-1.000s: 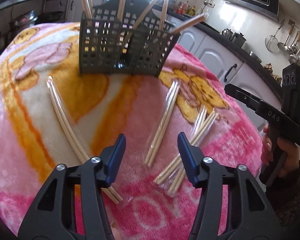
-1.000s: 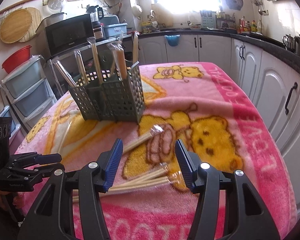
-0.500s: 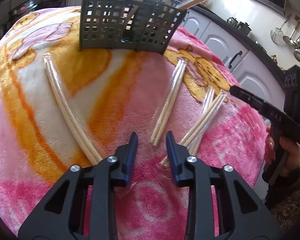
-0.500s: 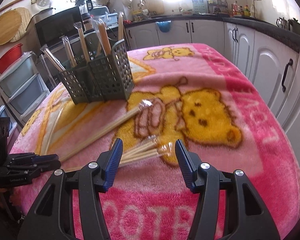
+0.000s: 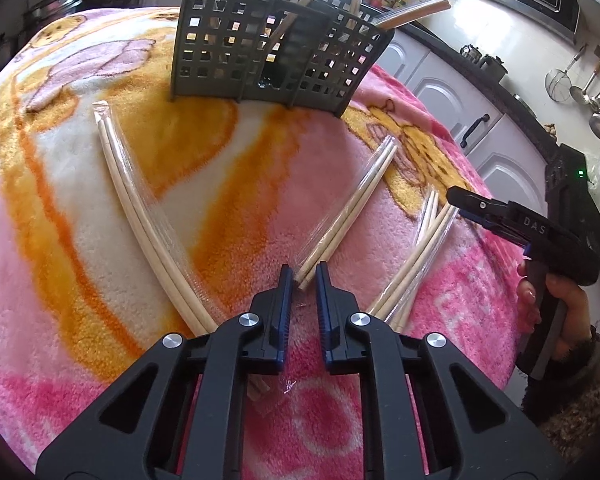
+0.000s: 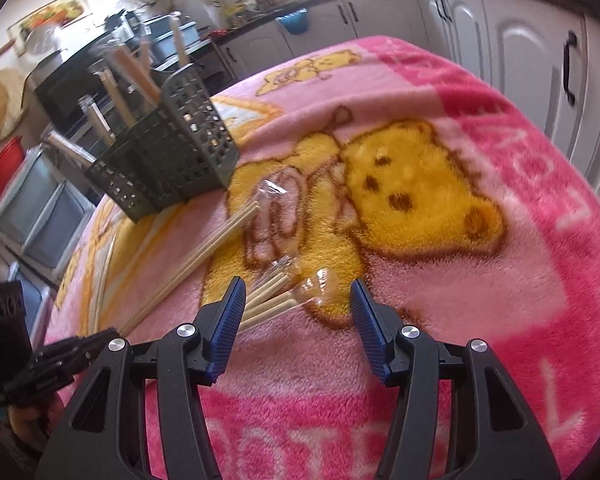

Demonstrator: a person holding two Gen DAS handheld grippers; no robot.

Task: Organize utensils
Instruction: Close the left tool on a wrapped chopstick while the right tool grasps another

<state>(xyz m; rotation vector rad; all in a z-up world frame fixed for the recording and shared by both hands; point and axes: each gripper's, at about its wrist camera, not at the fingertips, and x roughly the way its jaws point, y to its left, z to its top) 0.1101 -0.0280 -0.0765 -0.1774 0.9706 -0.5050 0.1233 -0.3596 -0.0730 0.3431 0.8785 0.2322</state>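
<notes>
A dark grey slotted utensil caddy (image 5: 276,48) stands on a pink blanket and holds several wrapped chopstick pairs. More wrapped pairs lie flat: a long one at left (image 5: 144,220), a middle one (image 5: 348,212), and a bundle at right (image 5: 416,256). My left gripper (image 5: 300,280) is nearly shut, its jaws on either side of the near end of the middle pair. My right gripper (image 6: 296,300) is open and low over the ends of the right bundle (image 6: 272,296). The caddy (image 6: 168,152) also shows in the right wrist view.
The pink bear-print blanket (image 6: 460,280) covers the table. White cabinets (image 6: 520,52) run along the right edge. Drawers (image 6: 40,216) and a red bowl (image 6: 0,168) stand at the far left. The right gripper body (image 5: 540,236) shows in the left wrist view.
My left gripper has moved forward and down and closed from wide open to nearly shut around the middle pair's end. My right gripper has tilted and dropped closer to the right bundle.
</notes>
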